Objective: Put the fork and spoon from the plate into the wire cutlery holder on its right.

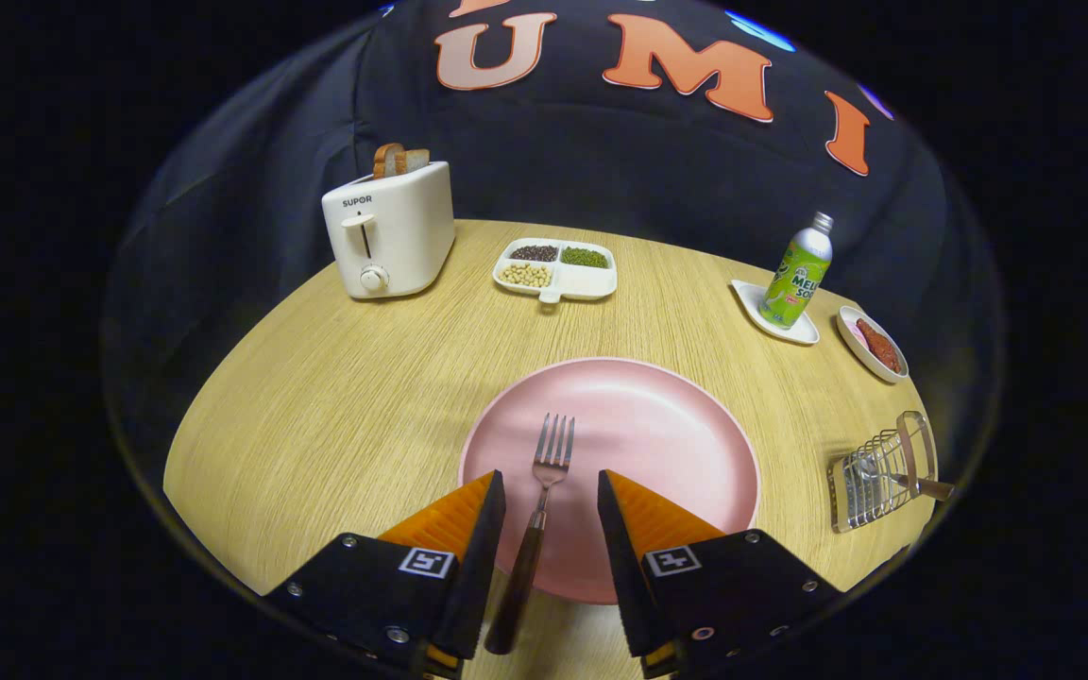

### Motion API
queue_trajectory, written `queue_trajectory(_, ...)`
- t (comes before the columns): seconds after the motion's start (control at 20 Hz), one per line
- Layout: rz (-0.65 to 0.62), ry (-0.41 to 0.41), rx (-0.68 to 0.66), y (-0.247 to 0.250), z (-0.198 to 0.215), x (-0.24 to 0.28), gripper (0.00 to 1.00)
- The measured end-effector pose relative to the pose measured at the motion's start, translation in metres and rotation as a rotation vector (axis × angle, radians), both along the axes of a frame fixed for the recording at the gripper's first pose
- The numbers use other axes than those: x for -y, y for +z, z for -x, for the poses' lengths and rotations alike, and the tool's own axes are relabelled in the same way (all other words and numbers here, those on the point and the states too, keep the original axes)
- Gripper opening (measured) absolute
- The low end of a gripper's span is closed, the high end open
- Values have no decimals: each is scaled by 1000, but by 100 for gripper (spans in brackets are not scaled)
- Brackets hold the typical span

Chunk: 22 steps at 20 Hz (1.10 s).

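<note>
My gripper hangs open, its fingers either side of the dark-handled steel fork lying on the round pink plate. It looks stiff, light, slippery; I'd pinch the handle. Far right stands the wire cutlery holder, the spoon seemingly inside.

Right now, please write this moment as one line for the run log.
gripper: open, fingers astride fork handle | fork: on pink plate, not gripped | wire cutlery holder: right of plate, one utensil already in it
</note>
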<state>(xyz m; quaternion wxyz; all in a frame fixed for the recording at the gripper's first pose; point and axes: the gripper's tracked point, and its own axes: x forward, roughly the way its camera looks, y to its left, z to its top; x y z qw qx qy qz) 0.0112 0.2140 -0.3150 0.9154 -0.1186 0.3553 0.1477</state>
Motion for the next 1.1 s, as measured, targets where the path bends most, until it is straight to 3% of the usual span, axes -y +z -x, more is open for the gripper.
queue_trajectory(0.45,-7,-26,-70,-23,1,-6,27)
queue_trajectory(0.6,-12,-41,-84,-23,-2,-2,6)
queue_trajectory(0.75,-17,-63,-104,-24,-3,2,1)
queue_trajectory(1.1,-76,-89,-124,-6,1,14,1)
